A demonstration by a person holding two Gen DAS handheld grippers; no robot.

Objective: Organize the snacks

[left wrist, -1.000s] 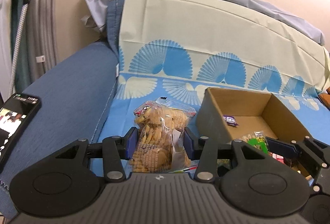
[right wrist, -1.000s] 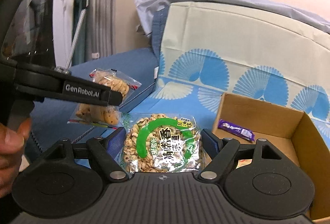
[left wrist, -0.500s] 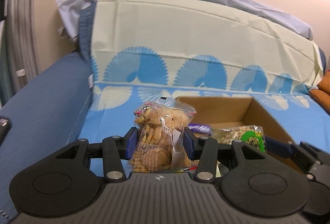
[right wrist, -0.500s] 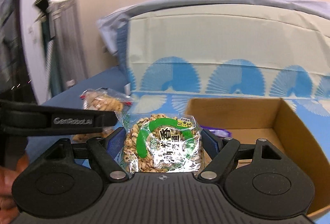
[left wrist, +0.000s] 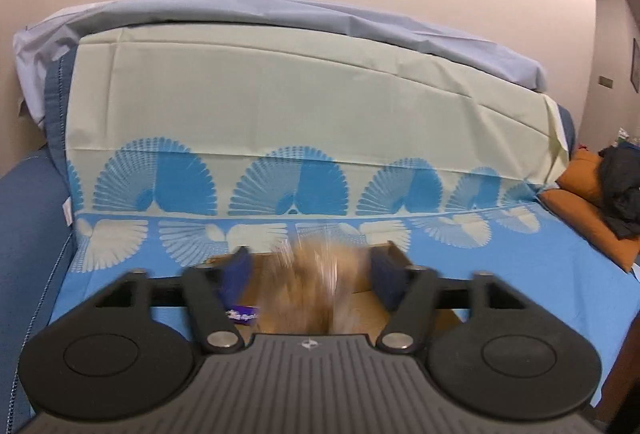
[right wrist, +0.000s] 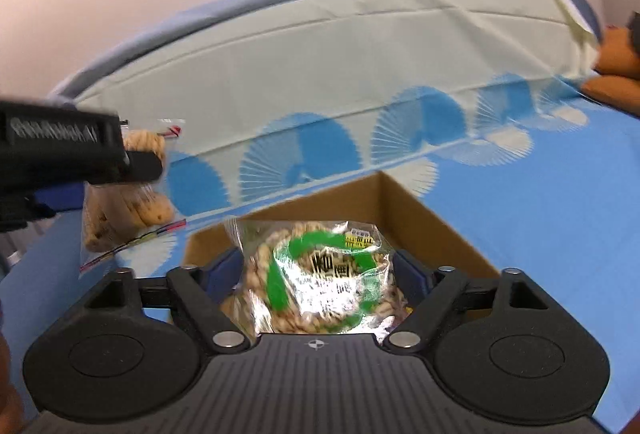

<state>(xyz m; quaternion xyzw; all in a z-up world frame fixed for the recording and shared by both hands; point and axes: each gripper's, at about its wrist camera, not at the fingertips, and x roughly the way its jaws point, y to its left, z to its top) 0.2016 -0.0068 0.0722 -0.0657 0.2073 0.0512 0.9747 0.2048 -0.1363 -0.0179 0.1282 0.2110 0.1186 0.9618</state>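
Note:
My left gripper [left wrist: 310, 274] hangs over the open cardboard box [left wrist: 400, 258] with its jaws opening. The clear bag of cookies [left wrist: 312, 290] is a blur between them, with gaps on both sides. A purple candy bar [left wrist: 242, 314] lies in the box below. My right gripper [right wrist: 316, 272] is over the same box [right wrist: 420, 218], jaws also opening. The green-ringed bag of puffed snacks [right wrist: 320, 274] sits loose and tilted between its pads. In the right wrist view, one of the left gripper's fingers [right wrist: 140, 166] shows at the left with the cookie bag [right wrist: 128, 202] beside it.
The box sits on a sofa seat covered by a blue cloth with a fan pattern [left wrist: 500, 274]. The sofa back [left wrist: 280, 106] rises right behind it. A blue armrest [left wrist: 24, 234] is at the left. An orange cushion [left wrist: 584, 210] and dark clothes [left wrist: 620, 186] are at the right.
Both grippers have swung right from beside the box to above it. Their jaws have widened, and both bags, firmly pinched before, now sit loose. The cookie bag is blurred with motion.

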